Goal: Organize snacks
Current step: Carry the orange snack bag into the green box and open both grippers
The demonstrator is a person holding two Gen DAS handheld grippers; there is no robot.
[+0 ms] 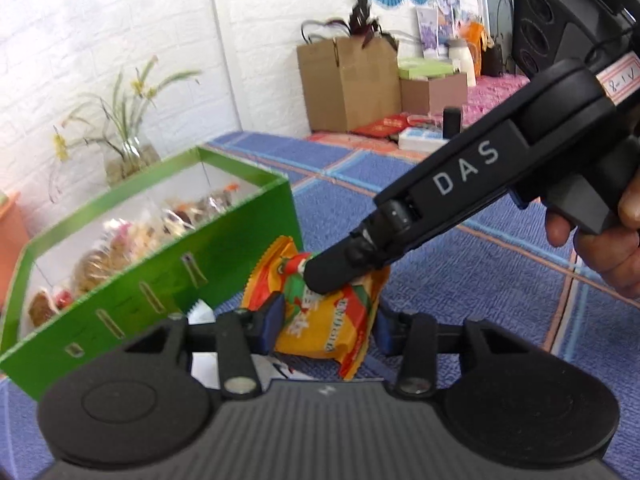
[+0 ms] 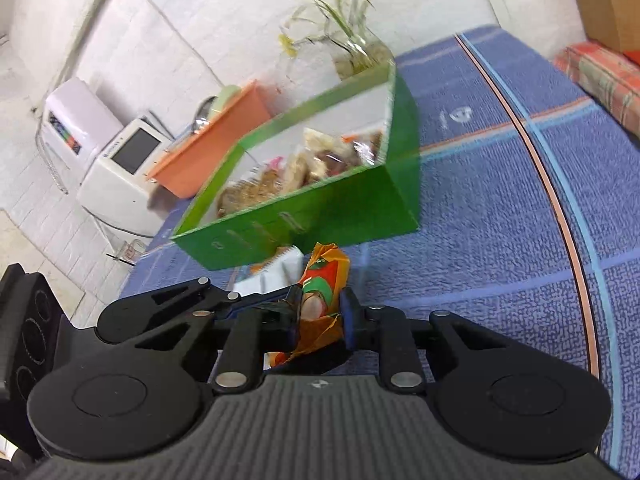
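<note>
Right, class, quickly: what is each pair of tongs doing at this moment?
Left tongs: closed on the orange snack packet.
Right tongs: closed on the same packet, from another side.

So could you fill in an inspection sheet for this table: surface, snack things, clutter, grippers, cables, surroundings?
Surface: blue patterned tablecloth, striped lines.
Job's things: orange snack packet held by both grippers; open green box beside it, with wrapped snacks inside; a white wrapper lies by the box.
Clutter: glass vase with grass stems, orange bin, cardboard boxes.
Grippers: left gripper shut on the packet; right gripper shut on the same packet.
Cables: nothing seen on the cloth.
Surroundings: white brick-pattern wall, white appliance.
</note>
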